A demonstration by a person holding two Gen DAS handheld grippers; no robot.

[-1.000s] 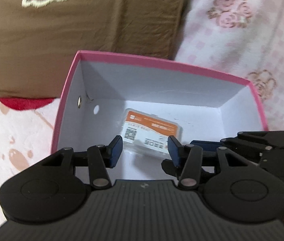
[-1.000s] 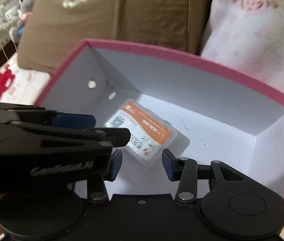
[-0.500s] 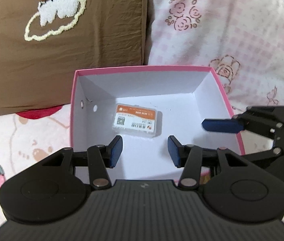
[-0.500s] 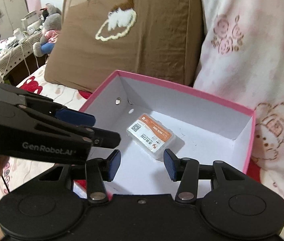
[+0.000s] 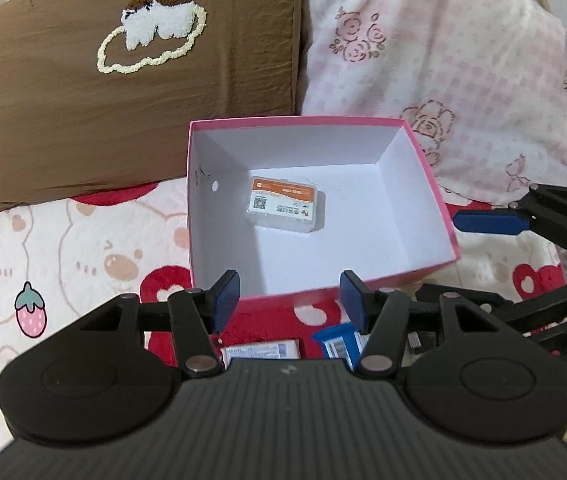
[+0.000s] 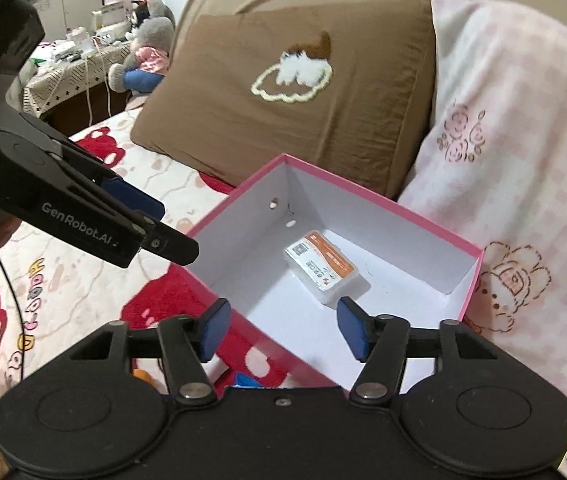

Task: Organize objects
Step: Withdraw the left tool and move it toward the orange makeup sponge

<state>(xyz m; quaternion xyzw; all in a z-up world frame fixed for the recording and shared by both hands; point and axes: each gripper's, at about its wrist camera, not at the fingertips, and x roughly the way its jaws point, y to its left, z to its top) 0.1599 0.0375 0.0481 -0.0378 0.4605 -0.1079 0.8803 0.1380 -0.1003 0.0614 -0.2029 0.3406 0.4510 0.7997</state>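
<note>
Left wrist view: my left gripper [image 5: 288, 300] hangs released and empty, jaws just widening, above the pink box's [image 5: 427, 168] near rim. A small orange-labelled plastic case [image 5: 284, 209] lies flat inside, long axis across the picture. Packets [image 5: 261, 348] wait below; I should approach them squarely.

Right wrist view: my right gripper [image 6: 284, 331], also widening, holds nothing. The case runs diagonally toward the lower right.

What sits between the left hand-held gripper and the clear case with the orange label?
Left wrist view: only the pink box's near wall and bare white floor lie between the left hand-held gripper and the clear case.
</note>
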